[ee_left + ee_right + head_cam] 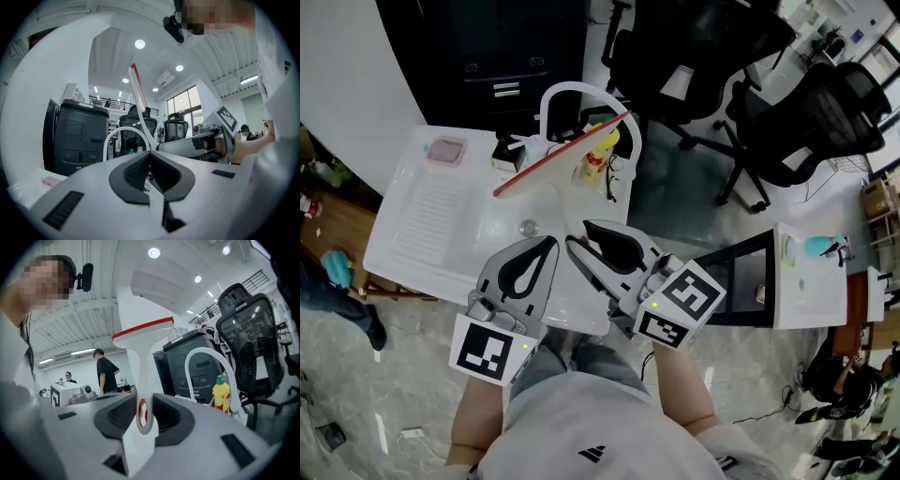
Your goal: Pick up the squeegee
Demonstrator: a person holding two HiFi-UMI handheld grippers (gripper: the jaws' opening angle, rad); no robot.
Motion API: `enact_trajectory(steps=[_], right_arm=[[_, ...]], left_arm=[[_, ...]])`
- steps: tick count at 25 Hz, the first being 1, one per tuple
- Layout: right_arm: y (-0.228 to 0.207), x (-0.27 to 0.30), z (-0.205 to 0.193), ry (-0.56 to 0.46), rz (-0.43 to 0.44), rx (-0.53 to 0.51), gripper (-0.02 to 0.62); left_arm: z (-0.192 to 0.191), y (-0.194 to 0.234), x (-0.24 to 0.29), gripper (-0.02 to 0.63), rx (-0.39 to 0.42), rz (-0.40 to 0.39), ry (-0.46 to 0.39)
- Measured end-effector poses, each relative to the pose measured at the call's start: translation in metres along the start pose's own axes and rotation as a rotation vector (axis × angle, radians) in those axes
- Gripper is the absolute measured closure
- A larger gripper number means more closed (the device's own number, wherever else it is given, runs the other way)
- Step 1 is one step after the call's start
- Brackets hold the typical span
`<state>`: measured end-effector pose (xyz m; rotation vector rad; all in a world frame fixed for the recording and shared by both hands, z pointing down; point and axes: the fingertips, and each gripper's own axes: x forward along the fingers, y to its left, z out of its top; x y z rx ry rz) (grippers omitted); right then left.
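The squeegee (563, 155) is white with a red blade and hangs in the air over the sink, its blade slanting up to the right. My right gripper (584, 234) is shut on its handle. In the right gripper view the handle (142, 414) stands upright between the black pads, with the blade (143, 330) above. My left gripper (550, 243) sits just to the left of it with its jaws shut and nothing between them (150, 157). In the left gripper view the squeegee (136, 89) rises from the right gripper (161, 147).
Below the grippers lies a white sink unit (427, 220) with a ribbed drainboard, a white arched faucet (581, 92), a yellow bottle (599, 155) and a pink pad (447, 150). Black office chairs (811, 122) stand at the right, and a dark cabinet (502, 47) stands behind.
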<state>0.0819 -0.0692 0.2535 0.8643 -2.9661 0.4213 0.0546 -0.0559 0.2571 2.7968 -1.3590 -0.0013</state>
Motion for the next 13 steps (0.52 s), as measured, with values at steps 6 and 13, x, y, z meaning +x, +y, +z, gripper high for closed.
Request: enact_trajectory(steps=[6,13], right_arm=[[0.0007,0.0016,0.0024,-0.006,0.01,-0.003,0.479],[0.0046,0.0072,0.0056,-0.009,0.021,-0.011,0.479]], left_arm=[[0.0022,0.0013,-0.0013,0.594,0.001,0.008,-0.005],[0.0058,0.0069,-0.0047,0.594,0.007,0.019,-0.01]])
